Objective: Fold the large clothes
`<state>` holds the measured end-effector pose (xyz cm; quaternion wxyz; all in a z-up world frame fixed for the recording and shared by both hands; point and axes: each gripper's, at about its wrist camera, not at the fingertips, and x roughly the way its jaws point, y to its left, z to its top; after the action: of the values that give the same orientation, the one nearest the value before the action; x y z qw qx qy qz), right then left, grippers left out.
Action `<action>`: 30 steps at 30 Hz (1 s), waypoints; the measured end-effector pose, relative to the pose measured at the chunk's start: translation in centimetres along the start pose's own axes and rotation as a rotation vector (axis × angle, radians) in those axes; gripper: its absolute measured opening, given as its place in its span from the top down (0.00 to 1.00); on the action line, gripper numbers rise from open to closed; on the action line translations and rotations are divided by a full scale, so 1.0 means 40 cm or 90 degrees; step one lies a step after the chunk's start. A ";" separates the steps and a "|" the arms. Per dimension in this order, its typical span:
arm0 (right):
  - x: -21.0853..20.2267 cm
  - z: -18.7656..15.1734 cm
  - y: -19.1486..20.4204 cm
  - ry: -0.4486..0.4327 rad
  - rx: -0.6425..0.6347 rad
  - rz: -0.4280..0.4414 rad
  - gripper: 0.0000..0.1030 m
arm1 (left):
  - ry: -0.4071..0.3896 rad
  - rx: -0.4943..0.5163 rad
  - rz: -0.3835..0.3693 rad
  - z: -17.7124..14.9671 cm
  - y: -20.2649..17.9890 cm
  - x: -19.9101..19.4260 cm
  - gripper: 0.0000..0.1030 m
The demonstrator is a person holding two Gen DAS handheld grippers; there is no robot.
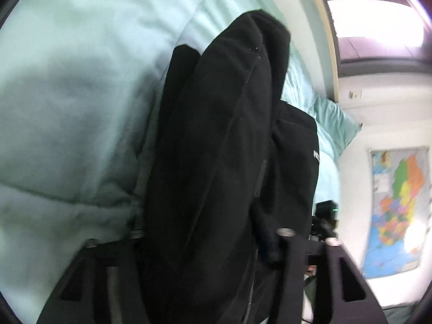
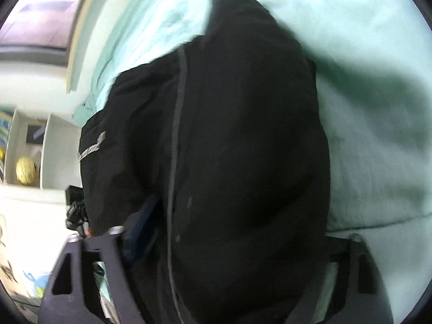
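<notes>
Nearest to us, our left gripper (image 1: pixel 205 256) pinches a thick bunch of the black jacket (image 1: pixel 229 148), which fills the gap between its fingers. Our right gripper (image 2: pixel 224 251) is closed in the same way on the black jacket (image 2: pixel 237 135), and a grey seam runs along the cloth. Behind the hanging jacket lies the pale green bedcover (image 1: pixel 81 94). Farther away, we see a coloured map (image 1: pixel 397 205) on the white wall, and a yellow ball (image 2: pixel 26 170) on a shelf.

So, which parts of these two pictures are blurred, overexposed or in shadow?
Left wrist view: the colourful wall map is smeared, the window blown out white. Right wrist view: the black fleece garment loses detail and casts a dark shadow on the mint-green bedcover.
</notes>
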<state>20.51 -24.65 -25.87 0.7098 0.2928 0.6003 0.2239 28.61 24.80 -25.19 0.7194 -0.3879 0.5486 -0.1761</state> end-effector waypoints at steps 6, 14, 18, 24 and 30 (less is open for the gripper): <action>-0.113 -0.067 0.103 -0.057 -0.057 -0.005 0.62 | -0.051 0.058 -0.035 -0.077 -0.143 -0.095 0.63; -0.206 -0.118 0.207 -0.112 -0.131 0.001 0.62 | -0.106 0.144 -0.058 -0.236 -0.315 -0.326 0.63; -0.223 -0.153 0.231 -0.131 -0.159 -0.003 0.62 | -0.133 0.162 -0.067 -0.356 -0.362 -0.442 0.63; -0.228 -0.177 0.254 -0.114 -0.173 -0.023 0.62 | -0.131 0.140 -0.068 -0.497 -0.342 -0.522 0.63; -0.163 -0.236 0.172 -0.048 -0.131 -0.048 0.62 | -0.086 0.083 -0.047 -0.610 -0.251 -0.508 0.63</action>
<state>10.27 -22.62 -17.48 0.7658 0.2041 0.5578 0.2465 0.92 23.28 -6.75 0.7716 -0.3713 0.4713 -0.2112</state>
